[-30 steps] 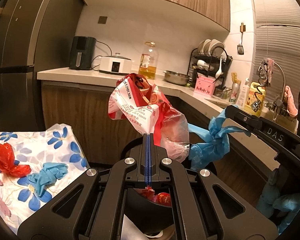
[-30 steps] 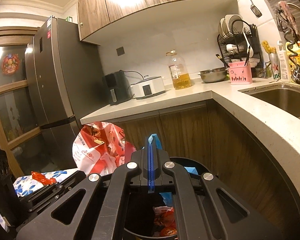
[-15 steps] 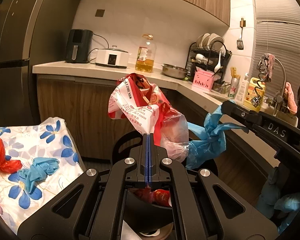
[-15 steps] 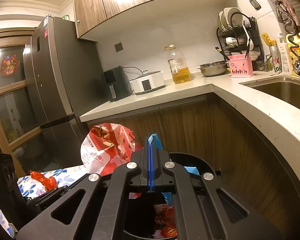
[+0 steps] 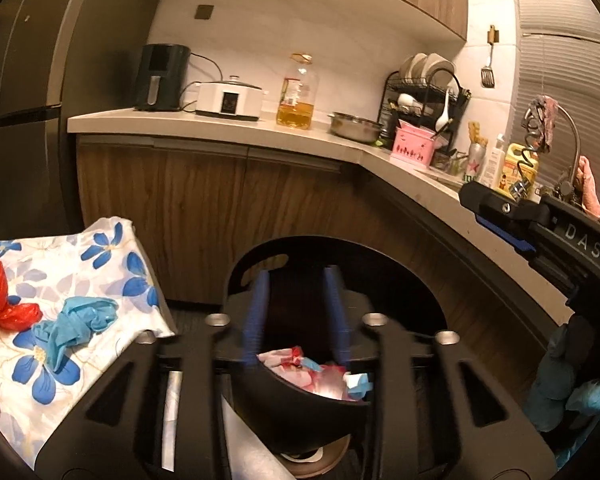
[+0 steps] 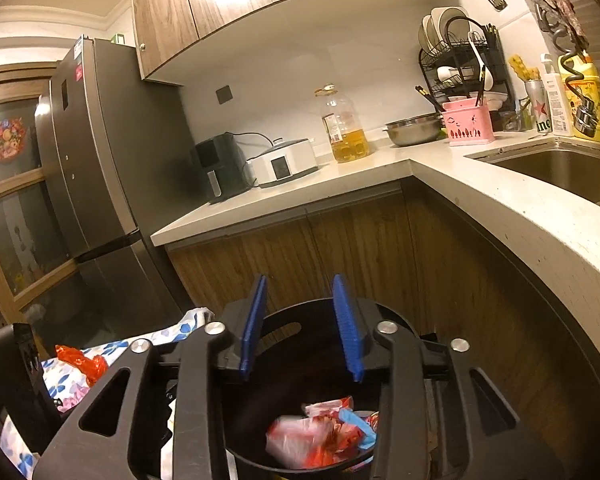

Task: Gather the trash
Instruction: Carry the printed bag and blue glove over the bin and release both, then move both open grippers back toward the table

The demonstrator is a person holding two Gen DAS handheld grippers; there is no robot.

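My left gripper (image 5: 297, 272) hangs over the black bin (image 5: 260, 264), its jaws opening with nothing between them. A red-and-white plastic bag (image 5: 300, 364) and a blue glove (image 5: 358, 384) lie inside the bin. My right gripper (image 6: 300, 280) is also above the bin (image 6: 396, 320), jaws opening and empty, with the bag (image 6: 300, 440) and glove (image 6: 360, 424) below it. In the left wrist view the right gripper (image 5: 480, 210) shows at the right edge. On the floral cloth (image 5: 112, 264) lie a red plastic scrap (image 5: 0, 300) and another blue glove (image 5: 76, 320).
A wooden cabinet front and L-shaped counter (image 6: 480, 200) wrap around behind and to the right of the bin. A tall fridge (image 6: 100, 160) stands at the left. A hand in a blue glove (image 5: 560, 392) shows at the lower right.
Both grippers went from shut to partly open. The red-and-white bag left the left gripper and the blue glove left the right one; both now lie in the bin.
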